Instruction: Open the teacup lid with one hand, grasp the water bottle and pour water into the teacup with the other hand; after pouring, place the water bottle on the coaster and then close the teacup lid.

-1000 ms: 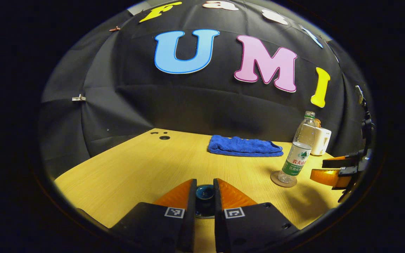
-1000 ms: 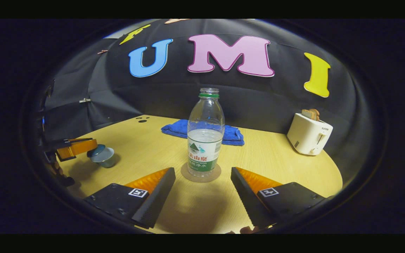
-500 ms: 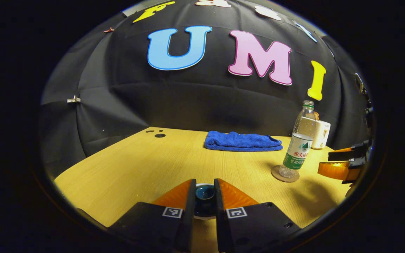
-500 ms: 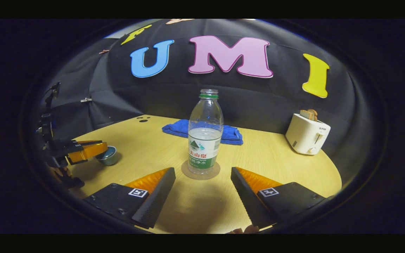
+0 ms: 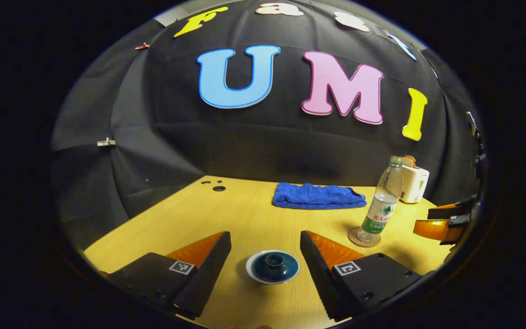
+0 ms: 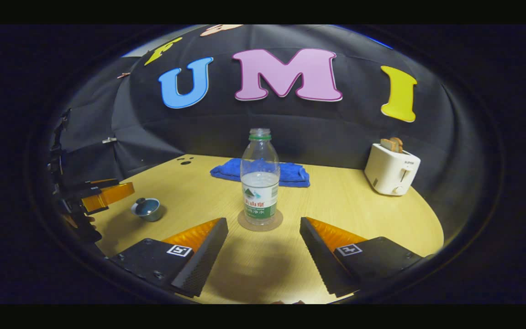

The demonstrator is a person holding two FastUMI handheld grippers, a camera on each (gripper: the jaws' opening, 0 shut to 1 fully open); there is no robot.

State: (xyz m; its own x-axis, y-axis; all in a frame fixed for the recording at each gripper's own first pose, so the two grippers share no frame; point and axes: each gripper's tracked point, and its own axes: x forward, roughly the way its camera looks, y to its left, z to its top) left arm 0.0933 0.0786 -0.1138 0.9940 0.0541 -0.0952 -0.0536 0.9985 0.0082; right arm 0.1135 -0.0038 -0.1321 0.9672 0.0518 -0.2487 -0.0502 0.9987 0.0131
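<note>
Dark blue teacup lid (image 5: 274,266) now sits on the teacup (image 6: 147,209), freed: my left claw (image 5: 265,262), pinched on its knob half a second ago, is spread and drawn back. My right claw (image 6: 263,249) stays spread, the half-full water bottle (image 6: 259,183) upright on its coaster (image 6: 260,222) at twelve o'clock on the tabletop (image 6: 359,214).
</note>
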